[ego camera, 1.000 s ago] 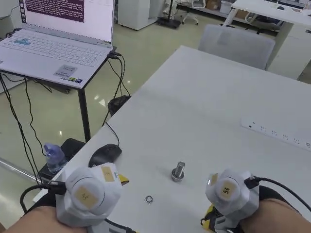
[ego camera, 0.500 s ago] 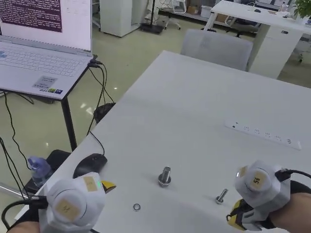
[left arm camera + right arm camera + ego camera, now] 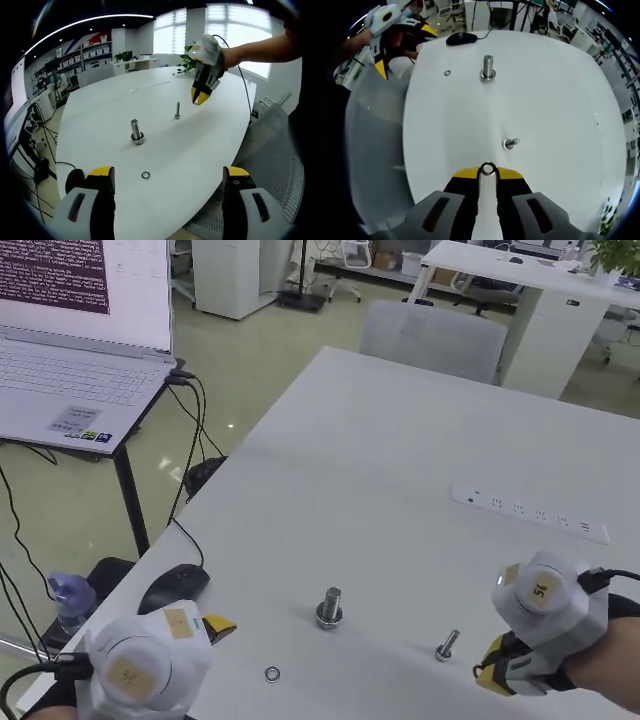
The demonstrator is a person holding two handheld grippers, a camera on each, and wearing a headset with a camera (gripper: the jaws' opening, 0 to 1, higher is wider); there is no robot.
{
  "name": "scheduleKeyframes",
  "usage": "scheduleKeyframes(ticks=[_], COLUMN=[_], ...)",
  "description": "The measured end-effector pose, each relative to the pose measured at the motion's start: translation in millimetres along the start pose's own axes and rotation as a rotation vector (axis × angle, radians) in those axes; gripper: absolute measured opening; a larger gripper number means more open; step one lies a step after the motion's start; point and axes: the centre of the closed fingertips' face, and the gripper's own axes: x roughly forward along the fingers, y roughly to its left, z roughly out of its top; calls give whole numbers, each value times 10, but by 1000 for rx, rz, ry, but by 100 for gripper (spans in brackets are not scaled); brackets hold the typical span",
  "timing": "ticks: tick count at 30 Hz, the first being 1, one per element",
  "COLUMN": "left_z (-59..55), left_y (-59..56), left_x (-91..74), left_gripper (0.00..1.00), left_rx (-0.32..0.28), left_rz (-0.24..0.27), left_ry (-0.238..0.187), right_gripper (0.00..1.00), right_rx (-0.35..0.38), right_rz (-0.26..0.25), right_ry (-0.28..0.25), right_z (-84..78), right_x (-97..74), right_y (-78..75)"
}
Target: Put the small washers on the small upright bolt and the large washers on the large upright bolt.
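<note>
My right gripper (image 3: 488,172): fingers clenched on a washer (image 3: 488,169), small bolt (image 3: 511,143) near, just ahead. My left gripper (image 3: 167,174): fingers spread wide, released. Loose washer (image 3: 145,175) lies flat on the white surface (image 3: 380,440), near the large bolt (image 3: 329,607), which stands upright. Mouse (image 3: 175,587) at the surface edge, power strip (image 3: 530,513) far side. Laptop (image 3: 60,370) on a side stand, grey chair (image 3: 430,340) beyond.

White housings (image 3: 140,670), yellow-tipped black jaws, black cables (image 3: 615,574)
</note>
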Motion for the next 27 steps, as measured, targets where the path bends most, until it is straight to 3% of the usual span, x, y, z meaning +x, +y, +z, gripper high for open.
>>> scheduleKeyframes(ticks=[17,27], left_z=[-55,-102], left_y=[89,119], left_x=[51,89], left_gripper=[89,89], left_rx=[18,53], left_rz=[0,-4], left_ry=[33,63], right_gripper=[13,13], right_rx=[-3,-11], right_rz=[-32,-18], right_ry=[-17,2], right_z=[290,311], right_x=[32,146], right_y=[-362,-365])
